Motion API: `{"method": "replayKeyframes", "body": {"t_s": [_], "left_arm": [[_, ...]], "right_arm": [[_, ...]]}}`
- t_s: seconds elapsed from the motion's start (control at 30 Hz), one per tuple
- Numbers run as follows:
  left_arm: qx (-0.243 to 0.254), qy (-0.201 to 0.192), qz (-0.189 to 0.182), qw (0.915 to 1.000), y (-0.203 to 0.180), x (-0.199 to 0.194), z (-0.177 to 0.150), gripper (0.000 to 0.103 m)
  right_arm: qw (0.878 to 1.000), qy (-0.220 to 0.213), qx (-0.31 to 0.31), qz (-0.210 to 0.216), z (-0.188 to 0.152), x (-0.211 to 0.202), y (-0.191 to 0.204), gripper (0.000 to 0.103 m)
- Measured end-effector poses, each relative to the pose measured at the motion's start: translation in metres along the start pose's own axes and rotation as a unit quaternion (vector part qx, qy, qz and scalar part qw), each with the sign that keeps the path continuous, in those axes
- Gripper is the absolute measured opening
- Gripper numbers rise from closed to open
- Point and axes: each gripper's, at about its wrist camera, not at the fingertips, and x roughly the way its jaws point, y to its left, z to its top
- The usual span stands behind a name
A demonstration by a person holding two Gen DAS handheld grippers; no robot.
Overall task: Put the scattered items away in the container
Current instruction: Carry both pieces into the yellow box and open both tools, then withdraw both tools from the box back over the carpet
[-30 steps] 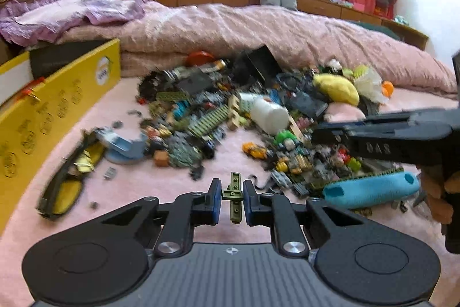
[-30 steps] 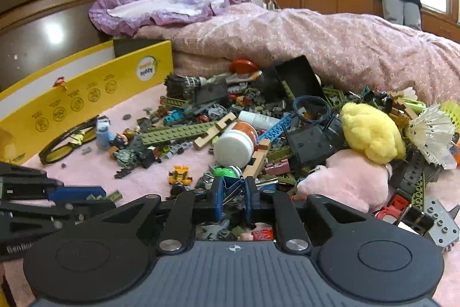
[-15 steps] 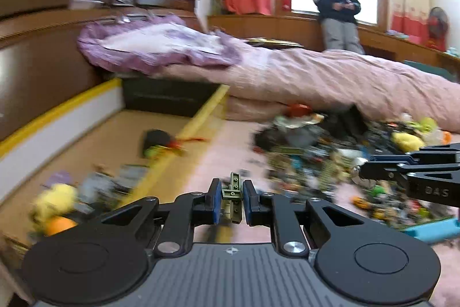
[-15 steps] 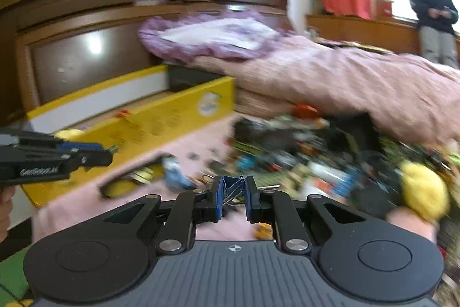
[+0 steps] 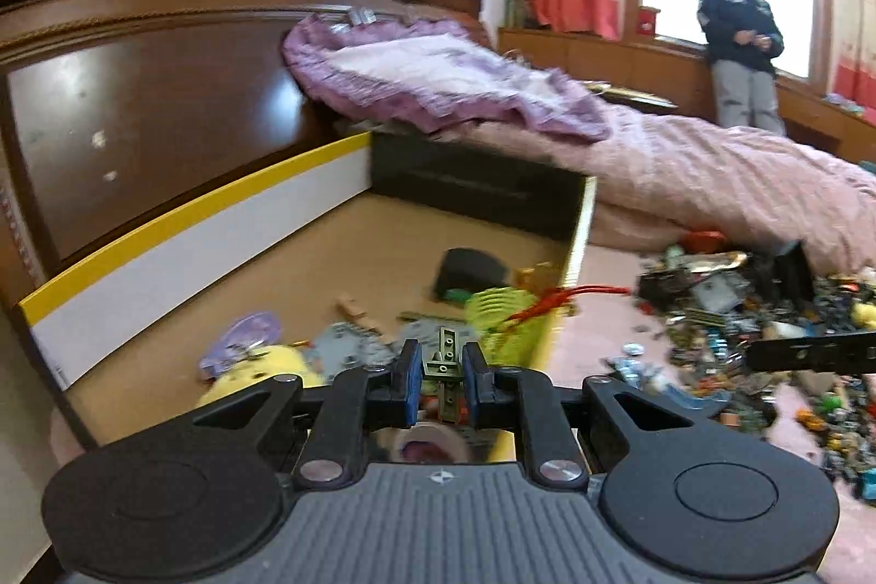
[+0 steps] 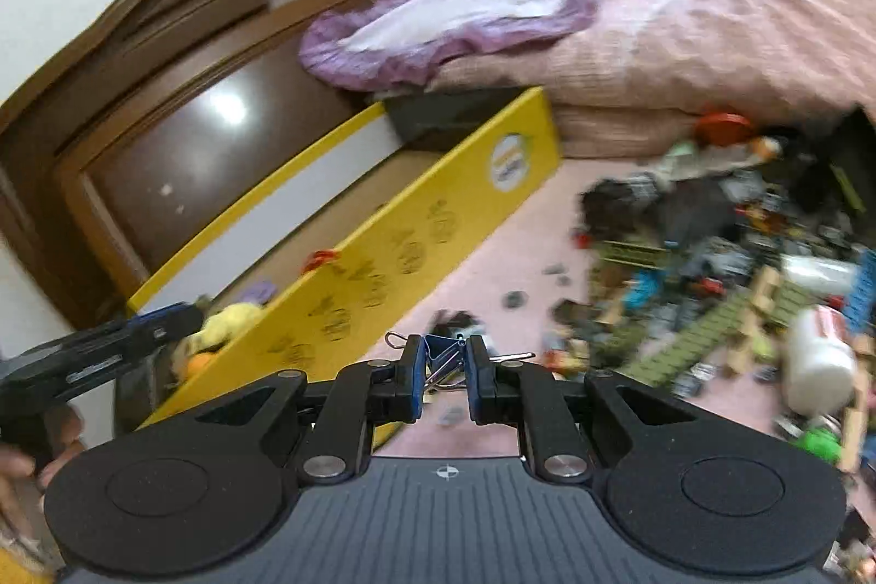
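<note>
Pink bedspread (image 5: 629, 327); cardboard box (image 5: 306, 255); studded olive brick (image 5: 446, 365) clamped.

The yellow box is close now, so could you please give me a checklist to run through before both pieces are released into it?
1. Left tool grips the olive brick: ok.
2. Right tool grips the blue binder clip: ok.
3. Left tool is over the yellow box interior: ok; toys and cardboard floor lie just beyond it.
4. Right tool is over the box: not ok; it is over the pink bedspread, outside the near wall.
5. Box open, with room: ok.
6. The two tools clear of each other: ok.
</note>
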Motion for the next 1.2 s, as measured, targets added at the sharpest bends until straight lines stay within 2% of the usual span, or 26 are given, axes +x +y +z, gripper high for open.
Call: {"method": "replayKeyframes", "body": {"t_s": [0.07, 0.17, 0.33, 0.57, 0.67, 0.73, 0.9, 1.0, 1.2], "left_arm": [[-0.006, 0.006, 0.007, 0.9999, 0.009, 0.005, 0.000, 0.017], [-0.015, 0.012, 0.013, 0.9997, 0.020, 0.013, 0.000, 0.017], [-0.022, 0.023, 0.021, 0.9993, 0.033, 0.025, 0.001, 0.017], [-0.017, 0.021, 0.028, 0.9992, 0.031, 0.027, 0.002, 0.018], [-0.012, 0.017, 0.029, 0.9994, 0.027, 0.025, 0.002, 0.028], [-0.009, 0.014, 0.027, 0.9995, 0.025, 0.024, 0.002, 0.030], [-0.007, 0.008, 0.019, 0.9998, 0.016, 0.020, 0.004, 0.037], [-0.007, 0.004, 0.012, 0.9999, 0.008, 0.014, 0.005, 0.040], [0.000, -0.004, -0.015, 0.9999, -0.013, 0.000, 0.007, 0.046]], "right_arm": [[1.000, -0.002, -0.012, -0.005, 0.005, 0.006, 0.010, 0.017], [1.000, -0.014, -0.003, 0.023, 0.021, 0.017, 0.026, 0.017], [0.996, -0.034, -0.023, 0.073, 0.047, 0.036, 0.069, 0.017], [0.993, -0.015, -0.063, 0.095, 0.069, 0.085, 0.116, 0.017], [0.994, -0.012, -0.078, 0.079, 0.067, 0.098, 0.125, 0.020], [0.994, -0.015, -0.079, 0.078, 0.063, 0.097, 0.126, 0.033], [0.993, -0.033, -0.087, 0.070, 0.050, 0.074, 0.116, 0.044], [0.994, -0.036, -0.092, 0.057, 0.041, 0.056, 0.104, 0.047], [0.994, -0.041, -0.103, -0.008, 0.014, 0.023, 0.079, 0.052]]}}
